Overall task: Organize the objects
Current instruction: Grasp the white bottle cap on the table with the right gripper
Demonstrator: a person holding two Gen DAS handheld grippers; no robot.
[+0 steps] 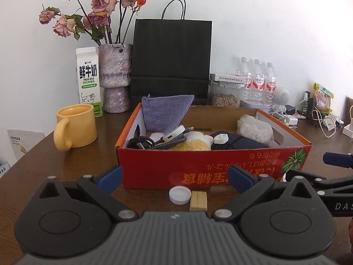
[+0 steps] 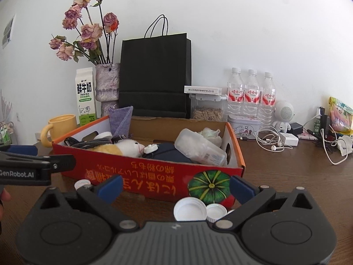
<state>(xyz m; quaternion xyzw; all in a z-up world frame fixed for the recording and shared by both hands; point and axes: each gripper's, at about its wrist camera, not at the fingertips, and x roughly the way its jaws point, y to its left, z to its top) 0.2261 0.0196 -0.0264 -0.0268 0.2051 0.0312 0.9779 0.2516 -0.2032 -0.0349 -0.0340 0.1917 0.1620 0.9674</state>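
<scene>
Directly in front of the red cardboard box [image 1: 211, 165] on the brown wooden surface [image 1: 66, 165], white plastic caps [image 2: 190, 209] and a small wooden block [image 1: 198, 201] lie between both grippers' wide-apart, empty fingers [image 1: 110, 180].

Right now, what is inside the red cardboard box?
The red box holds a purple cloth leaning on its left wall, coiled cables, a plush toy, a dark pouch and a clear plastic container. Whatever lies beneath them is covered.
</scene>
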